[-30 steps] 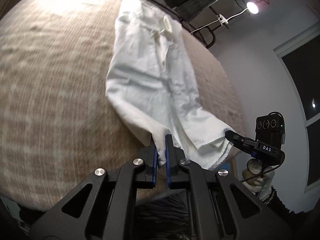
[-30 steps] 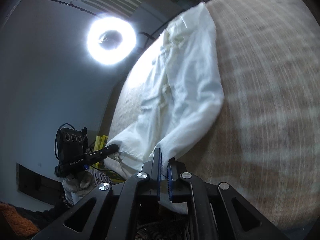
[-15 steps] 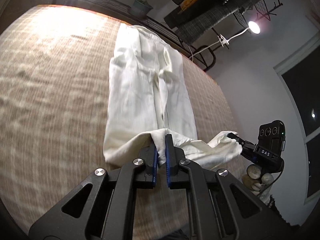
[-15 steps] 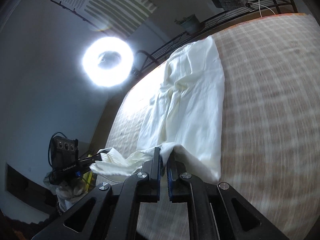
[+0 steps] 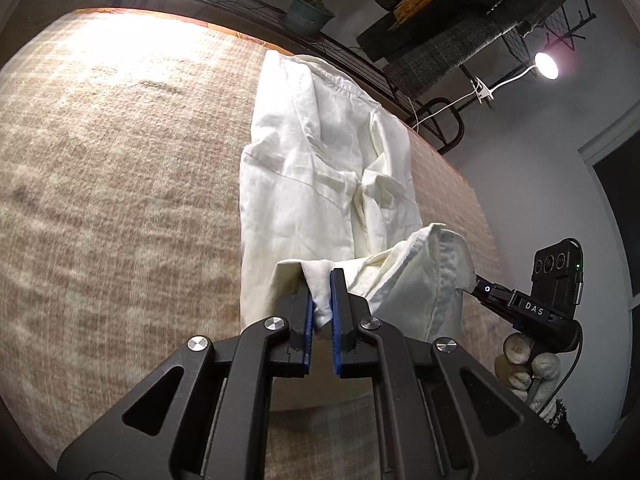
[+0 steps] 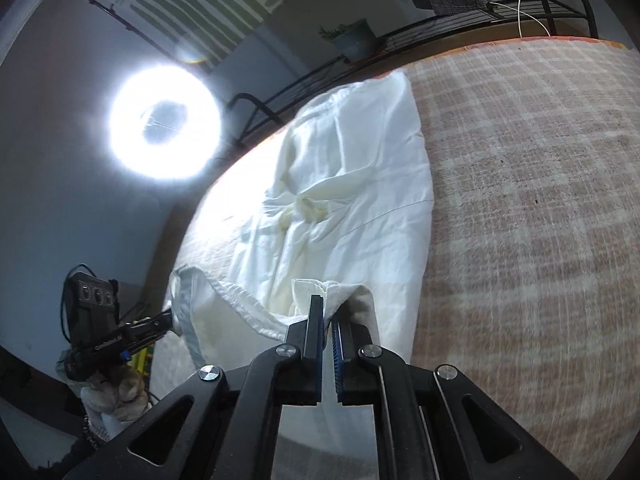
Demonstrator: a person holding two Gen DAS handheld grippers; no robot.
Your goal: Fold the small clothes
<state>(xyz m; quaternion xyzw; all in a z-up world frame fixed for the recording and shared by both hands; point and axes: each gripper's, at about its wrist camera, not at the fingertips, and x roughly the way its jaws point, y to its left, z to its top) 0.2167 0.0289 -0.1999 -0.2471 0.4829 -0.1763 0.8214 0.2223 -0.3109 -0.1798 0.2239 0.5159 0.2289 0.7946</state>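
A small white garment [image 5: 304, 184] with a drawstring lies lengthwise on a beige checked cover [image 5: 120, 160]. Its far end reaches the cover's back edge. My left gripper [image 5: 320, 276] is shut on one corner of the near hem, which is lifted off the cover. In the right wrist view the right gripper [image 6: 325, 304] is shut on the other hem corner of the garment [image 6: 352, 208]. The hem hangs slack between the two grippers, above the garment's lower part. Each gripper also shows in the other's view: the right gripper [image 5: 472, 282] and the left gripper [image 6: 170, 316], each with its tips in the cloth.
A black metal rail with a potted plant [image 5: 310, 16] runs behind the cover's far edge. A ring light [image 6: 164, 120] glares at the left, and a clip lamp [image 5: 546, 66] shines at the upper right. A gloved hand [image 5: 524, 364] holds the right gripper. The cover [image 6: 520, 200] stretches wide beside the garment.
Both grippers have carried the lifted hem forward over the garment toward its far end. The cloth, earlier stretched out long, now doubles over itself near the grippers.
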